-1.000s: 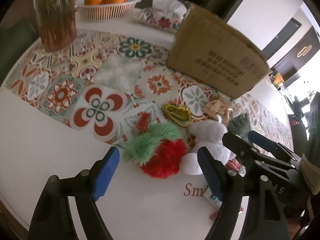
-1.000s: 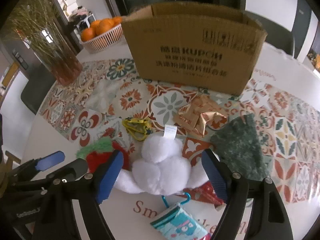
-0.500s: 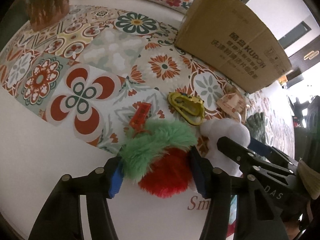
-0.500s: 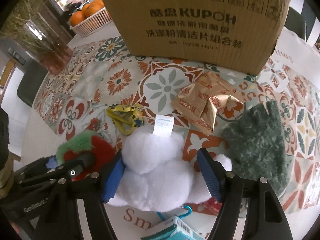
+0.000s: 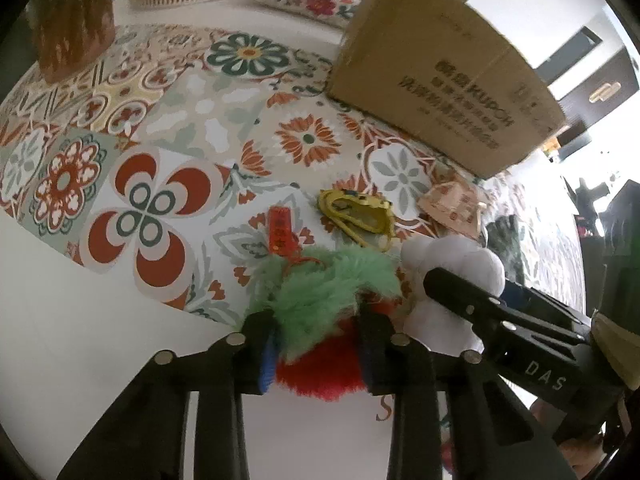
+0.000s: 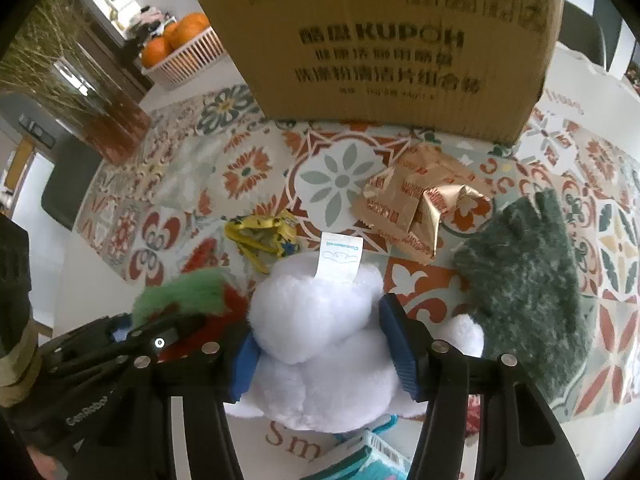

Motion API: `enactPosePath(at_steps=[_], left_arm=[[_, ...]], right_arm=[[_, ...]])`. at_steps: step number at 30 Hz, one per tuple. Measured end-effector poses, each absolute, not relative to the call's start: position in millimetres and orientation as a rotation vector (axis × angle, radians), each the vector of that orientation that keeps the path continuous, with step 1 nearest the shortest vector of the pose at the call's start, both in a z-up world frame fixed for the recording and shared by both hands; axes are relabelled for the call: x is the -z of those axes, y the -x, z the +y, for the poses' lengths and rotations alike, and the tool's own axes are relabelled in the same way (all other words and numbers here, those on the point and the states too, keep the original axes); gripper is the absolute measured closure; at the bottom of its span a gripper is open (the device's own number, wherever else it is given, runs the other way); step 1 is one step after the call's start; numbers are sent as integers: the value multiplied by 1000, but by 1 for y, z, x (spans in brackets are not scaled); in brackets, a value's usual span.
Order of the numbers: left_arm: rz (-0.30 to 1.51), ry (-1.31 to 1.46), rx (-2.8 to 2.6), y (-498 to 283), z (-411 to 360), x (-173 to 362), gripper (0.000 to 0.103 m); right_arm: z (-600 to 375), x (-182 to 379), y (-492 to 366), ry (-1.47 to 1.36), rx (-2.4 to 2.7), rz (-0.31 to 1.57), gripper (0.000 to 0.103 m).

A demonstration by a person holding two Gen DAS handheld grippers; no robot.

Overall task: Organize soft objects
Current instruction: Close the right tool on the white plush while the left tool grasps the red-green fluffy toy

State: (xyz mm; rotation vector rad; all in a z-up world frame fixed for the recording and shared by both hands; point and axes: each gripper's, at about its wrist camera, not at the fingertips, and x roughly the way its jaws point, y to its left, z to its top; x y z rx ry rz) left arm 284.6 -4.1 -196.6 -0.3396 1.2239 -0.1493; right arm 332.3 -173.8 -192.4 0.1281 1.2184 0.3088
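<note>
- Left gripper, jaws closing, blue pads pressed into a fuzzy red and green plush lying on the table, well in front of the cardboard box.
- Right gripper, jaws closing around a white plush just beside the red and green one; pads meet its fur.
- Nearer the cardboard box: a yellow strap and gold wrappers.
- A dark green glove lies beside the white plush, in front of the box's corner.
</note>
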Motion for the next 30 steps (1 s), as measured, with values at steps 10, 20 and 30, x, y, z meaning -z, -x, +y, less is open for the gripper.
enactPosePath(at_steps=[10, 20, 30], left_arm=[[1152, 297, 234, -269, -11, 172, 92], [1094, 264, 270, -257, -15, 153, 94], [992, 234, 290, -254, -12, 117, 94]], right_arm=[[-181, 161, -308, -156, -266, 1125, 46], [-186, 145, -295, -173, -247, 1076, 51], [-184, 110, -287, -176, -246, 968, 52]])
